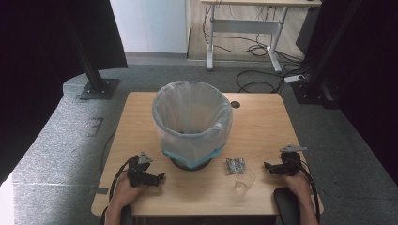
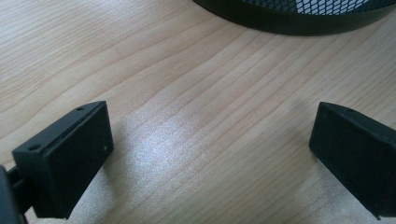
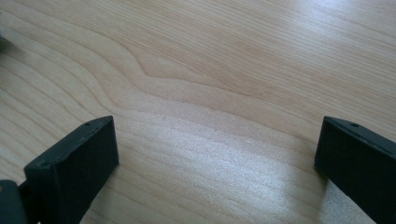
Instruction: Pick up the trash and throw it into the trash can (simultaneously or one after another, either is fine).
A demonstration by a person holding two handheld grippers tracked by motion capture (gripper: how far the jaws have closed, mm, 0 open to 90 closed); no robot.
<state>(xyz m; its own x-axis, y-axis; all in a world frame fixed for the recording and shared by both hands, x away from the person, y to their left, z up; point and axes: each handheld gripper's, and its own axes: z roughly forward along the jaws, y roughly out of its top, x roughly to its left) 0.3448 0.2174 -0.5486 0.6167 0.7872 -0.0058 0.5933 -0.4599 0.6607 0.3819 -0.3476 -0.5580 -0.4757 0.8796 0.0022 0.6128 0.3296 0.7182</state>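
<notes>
while idle: nothing picked up yet
left gripper: spread, empty, near front-left edge
right gripper: spread, empty, front-right
bin: mid-tabletop, lined, probably for the crumpled wrapper nearby

Benches: one
Lined mesh bins: one, mid-bench
Crumpled foil wrappers: one, toward the near edge
Clear plastic cups: one, lying by the near edge
Hand-held grippers: two, left and right
</notes>
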